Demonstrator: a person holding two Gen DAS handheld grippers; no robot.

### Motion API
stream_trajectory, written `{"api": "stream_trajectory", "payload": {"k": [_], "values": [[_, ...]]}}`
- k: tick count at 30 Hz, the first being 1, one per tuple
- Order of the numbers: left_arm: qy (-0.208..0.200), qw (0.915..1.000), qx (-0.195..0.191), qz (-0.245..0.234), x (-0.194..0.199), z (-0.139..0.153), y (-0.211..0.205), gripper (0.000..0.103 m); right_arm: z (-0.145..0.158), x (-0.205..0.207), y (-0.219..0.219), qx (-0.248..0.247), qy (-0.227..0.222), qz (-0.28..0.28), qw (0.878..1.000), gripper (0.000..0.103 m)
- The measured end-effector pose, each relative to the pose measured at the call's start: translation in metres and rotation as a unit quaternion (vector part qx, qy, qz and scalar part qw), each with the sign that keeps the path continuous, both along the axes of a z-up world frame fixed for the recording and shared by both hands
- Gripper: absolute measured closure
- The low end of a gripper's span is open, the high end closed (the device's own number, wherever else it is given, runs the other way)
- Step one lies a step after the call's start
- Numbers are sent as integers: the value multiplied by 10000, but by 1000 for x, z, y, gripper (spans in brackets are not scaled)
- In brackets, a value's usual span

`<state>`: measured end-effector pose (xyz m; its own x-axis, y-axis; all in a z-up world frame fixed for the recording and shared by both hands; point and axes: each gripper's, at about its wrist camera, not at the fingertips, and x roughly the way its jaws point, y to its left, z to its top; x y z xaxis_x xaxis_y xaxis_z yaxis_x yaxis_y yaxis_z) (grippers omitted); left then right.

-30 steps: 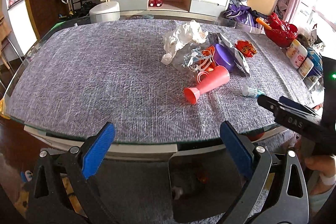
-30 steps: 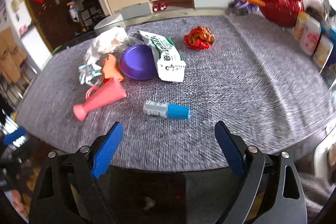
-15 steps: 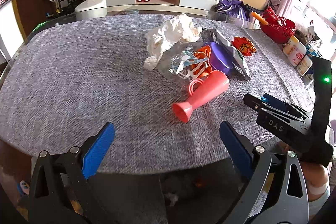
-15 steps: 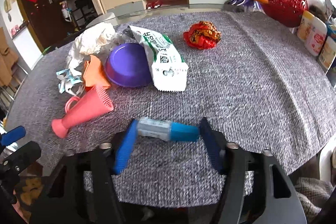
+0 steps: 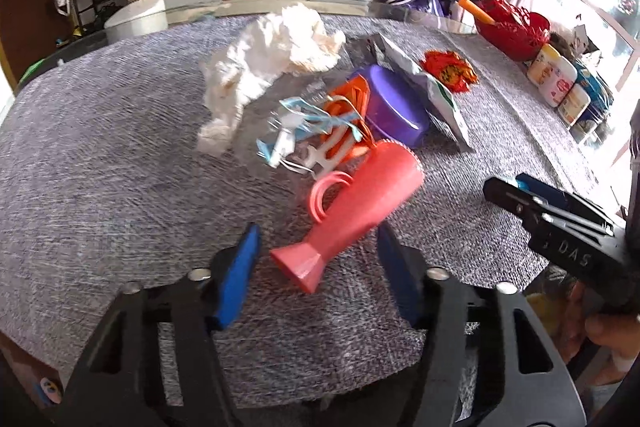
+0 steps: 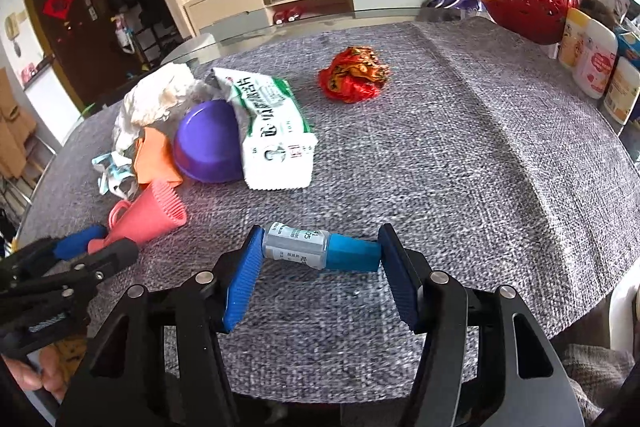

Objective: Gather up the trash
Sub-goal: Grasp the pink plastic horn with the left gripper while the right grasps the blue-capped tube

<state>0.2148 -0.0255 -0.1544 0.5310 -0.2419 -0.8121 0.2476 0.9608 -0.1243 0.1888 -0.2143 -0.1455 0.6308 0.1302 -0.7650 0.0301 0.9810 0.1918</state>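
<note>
Left tool, jaws closing around pink flared plastic cup, pads untouched; right tool clamped endwise on small blue-capped bottle, grey-clothed bench.

Purple bowl partly hidden behind orange scraps and pink cup in left wrist view. White-green packet covers bowl's right side in right wrist view; print on packet too blurred to read. Label text on small bottle too small to read. Person's hand cut off by right edge, only fingers visible. Jars cut off at right edge. Shelf contents too small to tell.
</note>
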Motion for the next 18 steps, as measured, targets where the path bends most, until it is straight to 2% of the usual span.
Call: {"api": "stream_trajectory", "payload": {"k": [3,4,6,18], "values": [[-79,9997,242,-3,-2,-2,-5,62,0,0,0,8,-9,10,10000,44],[-83,9996,261,0,-3,-1,-5,71,0,0,0,11,-9,16,10000,44],[-29,9999,146,0,-5,-1,-2,78,0,-1,0,16,3,36,10000,44],[-153,9995,152,-232,-46,15,-10,78,15,-27,-2,51,-113,101,9999,44]]}}
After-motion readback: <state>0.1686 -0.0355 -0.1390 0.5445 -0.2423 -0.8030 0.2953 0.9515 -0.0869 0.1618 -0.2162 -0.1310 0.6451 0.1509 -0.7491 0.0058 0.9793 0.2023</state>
